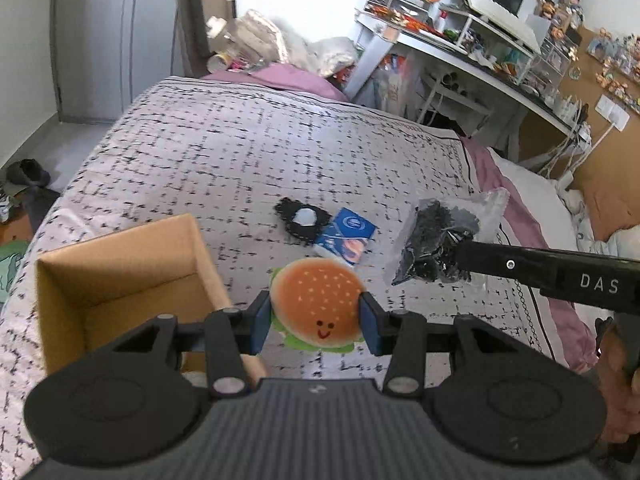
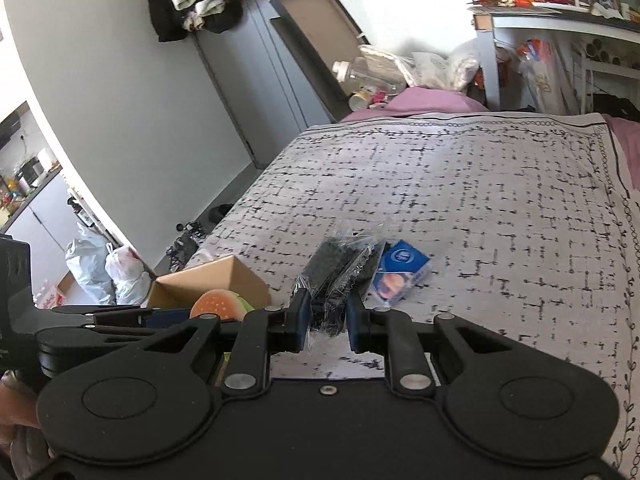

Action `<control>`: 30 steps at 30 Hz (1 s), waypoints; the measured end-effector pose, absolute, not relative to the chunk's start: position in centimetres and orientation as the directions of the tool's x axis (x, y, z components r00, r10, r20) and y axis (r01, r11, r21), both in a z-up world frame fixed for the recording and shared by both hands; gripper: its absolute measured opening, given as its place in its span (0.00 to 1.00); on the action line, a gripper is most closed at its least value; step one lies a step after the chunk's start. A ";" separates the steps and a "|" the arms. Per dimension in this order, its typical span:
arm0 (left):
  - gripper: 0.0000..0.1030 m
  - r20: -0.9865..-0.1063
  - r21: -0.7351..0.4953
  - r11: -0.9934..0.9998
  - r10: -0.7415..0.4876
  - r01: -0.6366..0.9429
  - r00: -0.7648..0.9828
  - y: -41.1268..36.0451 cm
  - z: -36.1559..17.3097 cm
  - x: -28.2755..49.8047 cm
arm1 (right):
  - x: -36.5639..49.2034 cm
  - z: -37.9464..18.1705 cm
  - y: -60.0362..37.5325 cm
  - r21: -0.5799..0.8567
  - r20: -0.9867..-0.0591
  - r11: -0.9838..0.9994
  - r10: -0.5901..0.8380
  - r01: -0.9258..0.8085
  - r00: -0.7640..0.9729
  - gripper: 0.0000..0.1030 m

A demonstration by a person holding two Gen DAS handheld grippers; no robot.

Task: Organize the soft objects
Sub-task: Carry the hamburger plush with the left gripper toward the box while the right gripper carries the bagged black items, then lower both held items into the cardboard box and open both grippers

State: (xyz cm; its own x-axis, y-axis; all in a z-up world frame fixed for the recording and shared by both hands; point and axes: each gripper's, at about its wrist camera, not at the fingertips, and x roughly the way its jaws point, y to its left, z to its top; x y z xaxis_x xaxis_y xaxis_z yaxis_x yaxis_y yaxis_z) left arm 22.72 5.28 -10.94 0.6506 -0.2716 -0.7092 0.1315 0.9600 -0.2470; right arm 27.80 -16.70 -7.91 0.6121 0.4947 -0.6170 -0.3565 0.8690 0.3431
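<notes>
My left gripper (image 1: 316, 320) is shut on a plush hamburger (image 1: 318, 306) with a smiley face, held just above the bedspread, right of an open cardboard box (image 1: 120, 276). The hamburger also shows in the right wrist view (image 2: 218, 304). My right gripper (image 2: 326, 320) is shut on a clear bag of black soft material (image 2: 336, 276), also visible in the left wrist view (image 1: 436, 236). A blue tissue pack (image 1: 346, 238) and a black-and-white plush (image 1: 302, 218) lie on the bed between them.
A patterned bedspread (image 1: 240, 152) covers the bed. A cluttered white desk (image 1: 460, 48) stands at the far right. Bags and bottles (image 1: 248, 44) pile up beyond the bed's far end. Pillows (image 1: 540, 200) lie at the right.
</notes>
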 end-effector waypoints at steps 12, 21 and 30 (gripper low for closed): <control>0.44 -0.697 -0.258 0.965 -0.221 0.049 0.682 10.8 -11.1 20.7 | 26.5 -7.1 -12.1 0.305 -0.616 0.848 0.523 -0.434 0.589 0.19; 0.44 -0.684 -0.259 0.966 -0.180 -0.006 0.707 14.5 -11.1 19.9 | 26.5 -6.9 -7.7 0.269 -0.630 0.817 0.550 -0.510 0.548 0.19; 0.44 -0.686 -0.272 0.960 -0.150 -0.060 0.712 17.6 -12.0 19.6 | 26.9 -7.8 -4.5 0.247 -0.654 0.797 0.556 -0.550 0.512 0.19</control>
